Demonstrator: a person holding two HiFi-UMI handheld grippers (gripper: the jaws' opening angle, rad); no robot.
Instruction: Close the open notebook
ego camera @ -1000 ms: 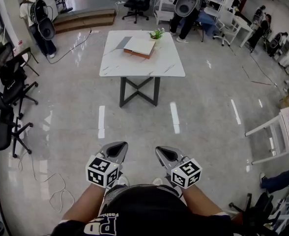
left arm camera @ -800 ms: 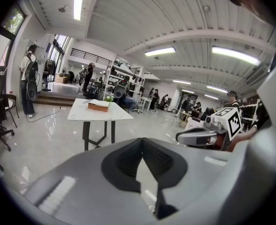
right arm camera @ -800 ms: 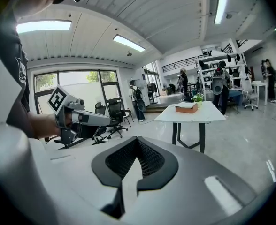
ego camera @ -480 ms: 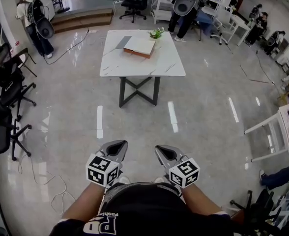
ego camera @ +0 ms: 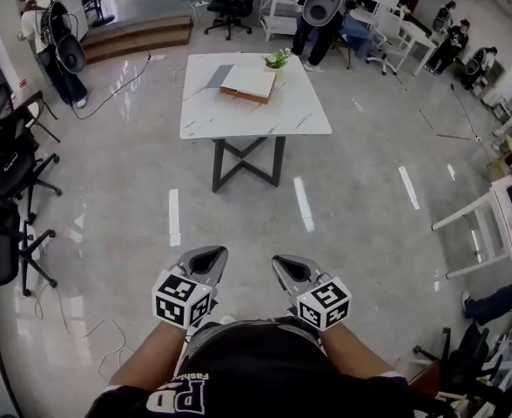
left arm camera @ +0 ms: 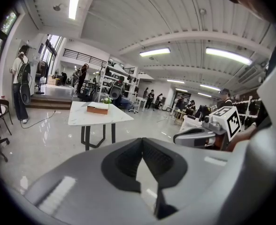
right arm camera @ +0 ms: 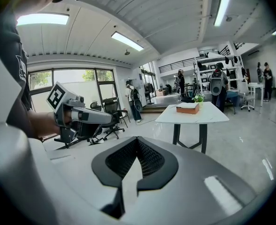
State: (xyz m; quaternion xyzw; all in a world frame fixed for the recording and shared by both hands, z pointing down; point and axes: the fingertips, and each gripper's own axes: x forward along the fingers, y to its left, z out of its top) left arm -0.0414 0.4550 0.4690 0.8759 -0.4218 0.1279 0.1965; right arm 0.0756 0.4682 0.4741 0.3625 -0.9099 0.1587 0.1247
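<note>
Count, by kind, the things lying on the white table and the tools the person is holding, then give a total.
Open notebook: 1
Small potted plant: 1
Grippers: 2 (left gripper, right gripper, both claws shut and empty)
Total: 4

Notebook (ego camera: pixel 249 83): lies open, white pages up, brown/orange band along near edge, looks thick. Grey flat panel adjoins its left side. It's on the far half of the white marble tabletop (ego camera: pixel 239 120), approx. centre L–R, slightly skewed vs. tabletop edges. Small green plant (ego camera: pixel 279 59) sits just beside its far-right corner.
</note>
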